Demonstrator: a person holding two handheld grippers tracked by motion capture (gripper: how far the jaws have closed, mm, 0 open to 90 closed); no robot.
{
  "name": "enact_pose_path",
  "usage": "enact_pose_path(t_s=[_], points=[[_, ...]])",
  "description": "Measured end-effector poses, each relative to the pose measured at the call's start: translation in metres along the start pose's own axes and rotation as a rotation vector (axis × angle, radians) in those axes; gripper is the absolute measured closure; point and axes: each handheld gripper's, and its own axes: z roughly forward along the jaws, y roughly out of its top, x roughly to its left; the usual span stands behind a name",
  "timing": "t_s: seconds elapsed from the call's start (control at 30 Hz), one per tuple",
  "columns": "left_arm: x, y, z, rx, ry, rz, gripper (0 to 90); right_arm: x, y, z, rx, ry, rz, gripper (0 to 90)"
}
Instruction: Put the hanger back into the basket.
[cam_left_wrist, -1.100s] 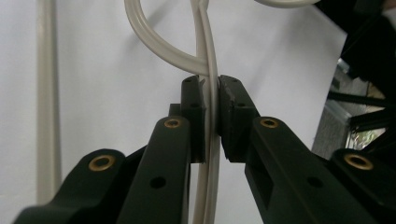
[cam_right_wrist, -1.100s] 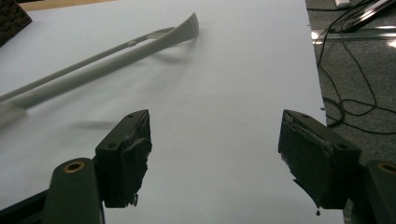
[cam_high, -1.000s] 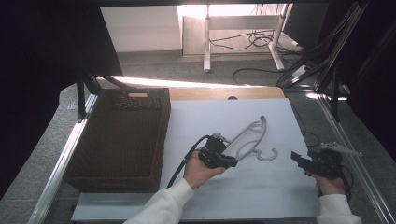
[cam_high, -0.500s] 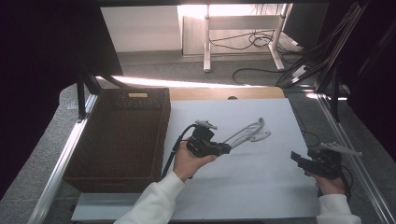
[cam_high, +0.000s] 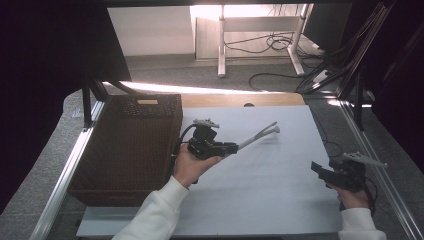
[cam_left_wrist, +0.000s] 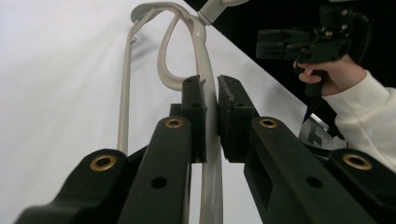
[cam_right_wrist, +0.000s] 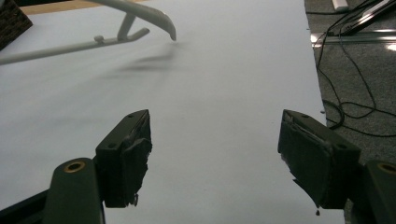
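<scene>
One pale hanger, looking light, stiff and slick, is hanging clear above the white table, the left gripper clenching one thin arm off-centre, likely to pivot, the right gripper idling spread wide.

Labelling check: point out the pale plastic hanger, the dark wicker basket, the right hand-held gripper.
pale plastic hanger (cam_high: 256, 135), high view, on its bar
dark wicker basket (cam_high: 176, 117), high view, right rim
right hand-held gripper (cam_high: 316, 167), high view, jaw tips

No readable text, label, brand, number or sign on anything in view.
</scene>
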Motion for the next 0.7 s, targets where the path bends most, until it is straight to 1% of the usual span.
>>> enact_pose_path(t_s=[0.1, 0.27, 0.5, 0.7], points=[[0.001, 0.002, -0.007, -0.010, -0.002, -0.003, 82.6, 0.000, 0.000, 0.000, 0.000, -0.001, 0.002, 26.2], [0.002, 0.003, -0.014, -0.017, 0.011, 0.000, 82.5, 0.000, -0.001, 0.001, 0.004, 0.002, -0.001, 26.2], [0.001, 0.003, -0.023, -0.028, 0.020, 0.011, 82.5, 0.000, -0.001, 0.001, 0.006, 0.005, -0.001, 26.2], [0.002, 0.006, -0.036, -0.044, 0.028, 0.022, 82.5, 0.000, -0.001, 0.001, 0.001, 0.002, 0.000, 26.2]])
